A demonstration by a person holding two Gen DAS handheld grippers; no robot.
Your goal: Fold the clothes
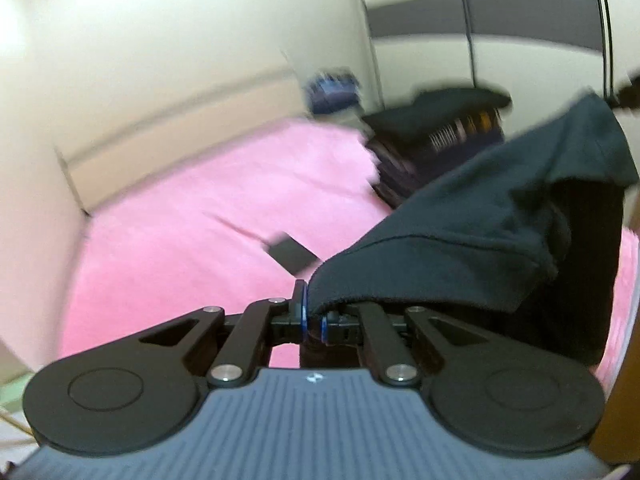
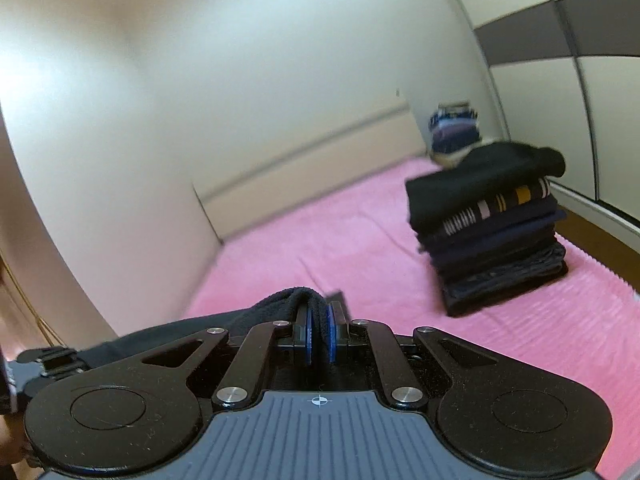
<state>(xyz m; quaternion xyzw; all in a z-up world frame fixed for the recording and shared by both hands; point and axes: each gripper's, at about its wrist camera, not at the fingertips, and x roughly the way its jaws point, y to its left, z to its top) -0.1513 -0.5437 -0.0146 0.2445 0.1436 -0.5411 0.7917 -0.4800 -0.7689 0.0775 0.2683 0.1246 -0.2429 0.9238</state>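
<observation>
1. Left wrist view: our left gripper [image 1: 313, 320] is clenched on a hem of the dark garment [image 1: 460, 232], which drapes up and away to the right, clear of the pink bed [image 1: 200, 208].
2. Right wrist view: our right gripper [image 2: 320, 334] is clamped on another bunched edge of that cloth [image 2: 288, 300], fingers [image 2: 330, 334] pinching it tight.
3. We judge this the lift-and-spread step: the garment hangs between both grippers, above the bed.
4. Both grippers tilt slightly downward toward the mattress.
5. Next, we'd say, pull the edge taut and lay it flat, short of the folded stack [image 2: 492, 236] and small dark object [image 1: 292, 256].
</observation>
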